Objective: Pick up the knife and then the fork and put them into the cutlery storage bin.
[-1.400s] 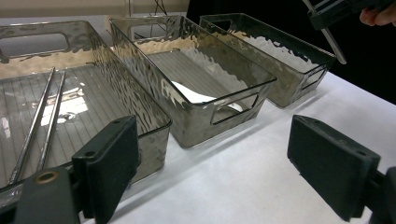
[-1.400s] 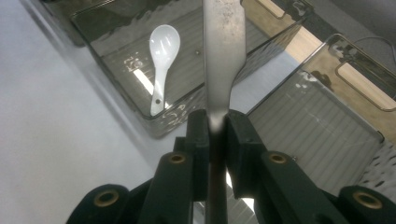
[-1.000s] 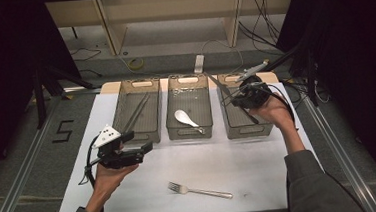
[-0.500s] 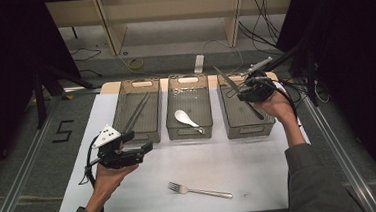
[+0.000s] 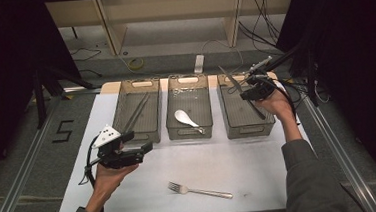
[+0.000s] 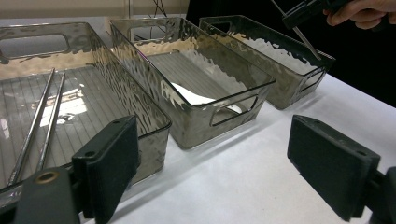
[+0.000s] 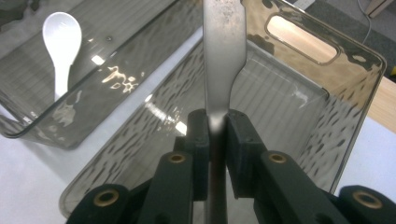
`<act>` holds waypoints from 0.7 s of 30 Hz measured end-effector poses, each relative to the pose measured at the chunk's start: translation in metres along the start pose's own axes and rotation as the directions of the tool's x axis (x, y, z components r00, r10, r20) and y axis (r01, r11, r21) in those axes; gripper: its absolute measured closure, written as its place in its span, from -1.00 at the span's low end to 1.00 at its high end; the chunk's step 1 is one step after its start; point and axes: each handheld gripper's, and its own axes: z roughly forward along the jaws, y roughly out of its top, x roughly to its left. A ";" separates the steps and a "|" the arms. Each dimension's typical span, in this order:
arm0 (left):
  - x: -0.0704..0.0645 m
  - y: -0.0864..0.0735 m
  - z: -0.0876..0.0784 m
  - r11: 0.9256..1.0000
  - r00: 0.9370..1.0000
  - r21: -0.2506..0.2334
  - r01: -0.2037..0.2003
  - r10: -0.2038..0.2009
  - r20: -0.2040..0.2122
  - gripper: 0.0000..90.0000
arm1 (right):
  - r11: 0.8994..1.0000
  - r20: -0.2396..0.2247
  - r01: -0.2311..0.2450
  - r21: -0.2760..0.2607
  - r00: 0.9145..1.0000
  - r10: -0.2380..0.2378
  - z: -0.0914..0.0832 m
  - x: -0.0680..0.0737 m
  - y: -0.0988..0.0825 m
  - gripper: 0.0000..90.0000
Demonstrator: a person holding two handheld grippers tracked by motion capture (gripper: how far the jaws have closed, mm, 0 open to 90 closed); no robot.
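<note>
Aloft, right gripper (image 5: 245, 88) over bin (image 5: 246, 127)

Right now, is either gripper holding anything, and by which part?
The right gripper clamps a table knife near where blade meets handle; the left gripper holds nothing.

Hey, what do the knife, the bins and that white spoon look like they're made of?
Knife: metal, probably stainless steel, with a dull grey brushed sheen.
Bins: clear smoke-tinted plastic by the look of it; you see through the rippled walls, and the bottoms are ribbed.
Spoon: glossy white, ceramic or plastic; the pictures can't settle which.
</note>
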 end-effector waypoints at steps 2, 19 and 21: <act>0.000 0.000 0.000 1.000 1.000 0.000 0.000 0.000 0.000 -0.64 | 1.000 0.006 -0.007 0.000 1.000 0.007 0.002 -0.002 -0.001 0.80; 0.000 0.000 0.000 1.000 1.000 -0.001 0.000 0.000 -0.001 -0.64 | 0.997 0.022 -0.061 0.042 0.998 0.060 0.023 -0.008 -0.015 0.80; 0.000 0.000 0.000 1.000 1.000 0.000 -0.002 0.002 -0.002 -0.64 | 0.997 0.022 -0.066 0.047 0.998 0.065 0.025 -0.008 -0.017 0.80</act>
